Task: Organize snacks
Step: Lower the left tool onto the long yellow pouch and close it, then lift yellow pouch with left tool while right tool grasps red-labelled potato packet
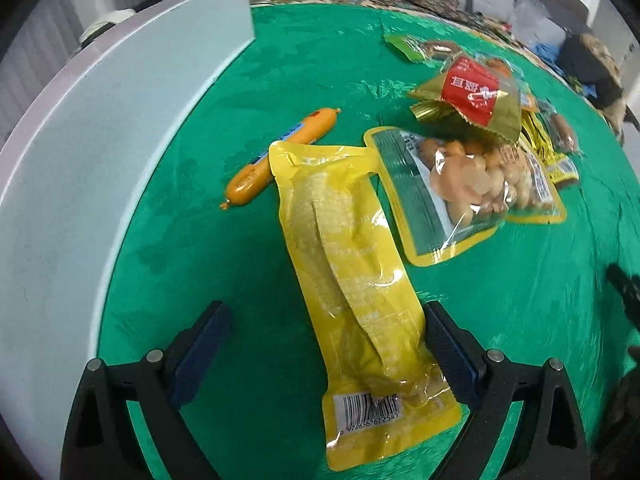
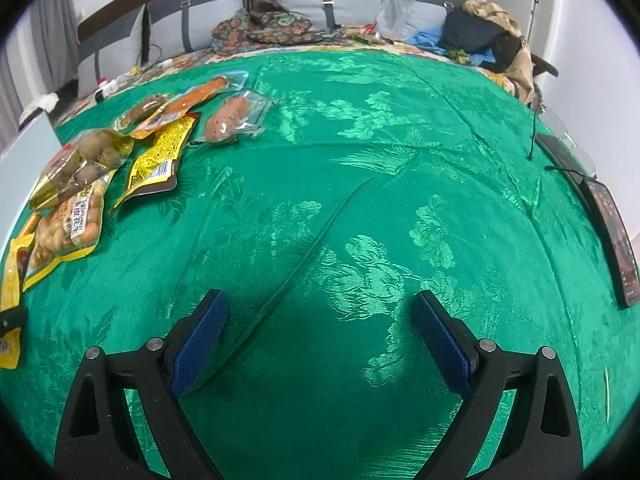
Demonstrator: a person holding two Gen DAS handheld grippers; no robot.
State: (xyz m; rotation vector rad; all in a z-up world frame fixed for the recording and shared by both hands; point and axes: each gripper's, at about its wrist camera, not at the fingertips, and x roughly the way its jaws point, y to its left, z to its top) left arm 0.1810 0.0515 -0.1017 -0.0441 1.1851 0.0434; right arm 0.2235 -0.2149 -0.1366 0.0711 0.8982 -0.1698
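Snacks pile partly overlapped on the green cloth (image 2: 360, 200). Left claw (image 1: 324, 344) gapes around the yellow corn pack (image 1: 360, 300); right claw (image 2: 320, 336) gapes over bare cloth.

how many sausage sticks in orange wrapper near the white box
1: the orange sausage lies on the green cloth between the white box and the yellow corn pack. The snack pile may hide more.

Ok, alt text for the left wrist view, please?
The open left claw straddles a yellow vacuum-packed corn cob lying on a green tablecloth; its right finger touches the pack, the left stands clear. Beyond lie an orange sausage stick, a peanut bag and a white box wall.
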